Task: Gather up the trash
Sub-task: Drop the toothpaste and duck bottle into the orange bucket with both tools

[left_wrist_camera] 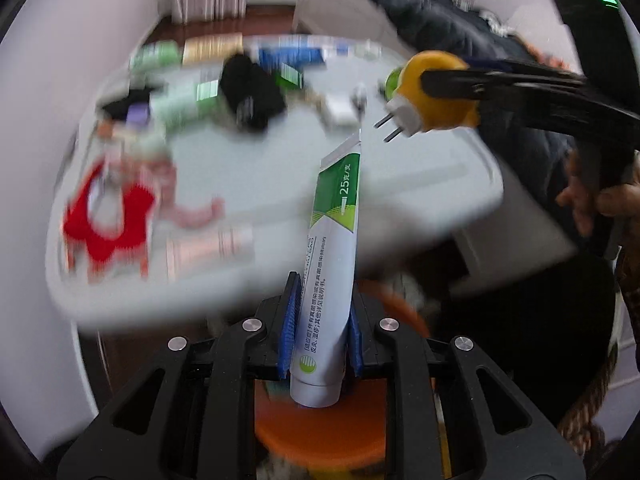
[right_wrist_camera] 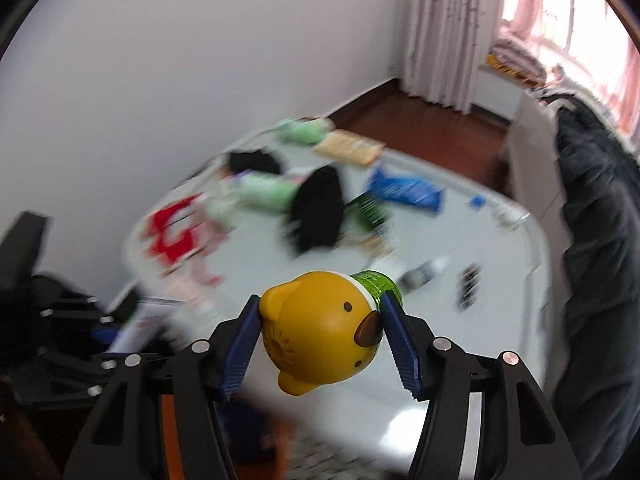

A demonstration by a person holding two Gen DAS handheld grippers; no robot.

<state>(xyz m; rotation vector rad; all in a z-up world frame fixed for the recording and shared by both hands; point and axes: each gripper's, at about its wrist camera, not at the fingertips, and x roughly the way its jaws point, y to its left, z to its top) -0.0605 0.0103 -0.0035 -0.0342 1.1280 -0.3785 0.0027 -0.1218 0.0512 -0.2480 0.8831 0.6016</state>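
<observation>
My left gripper (left_wrist_camera: pixel 322 324) is shut on a white and green ointment tube (left_wrist_camera: pixel 332 256), which stands up between the blue pads above an orange bin (left_wrist_camera: pixel 320 432). My right gripper (right_wrist_camera: pixel 320 320) is shut on a yellow bear-shaped plug-in device (right_wrist_camera: pixel 320 332) with a green bottle at its end. That device (left_wrist_camera: pixel 432 92), with its two metal prongs, also shows at the upper right of the left wrist view, held in the black fingers. The white table (left_wrist_camera: pixel 420 184) beyond is blurred and strewn with trash.
On the table lie a red and white wrapper (left_wrist_camera: pixel 108 220), a black cloth (right_wrist_camera: pixel 316 212), a blue packet (right_wrist_camera: pixel 404 190), green packets (right_wrist_camera: pixel 304 130) and small items. A dark garment (right_wrist_camera: pixel 600 220) hangs at the right. A white wall is at the left.
</observation>
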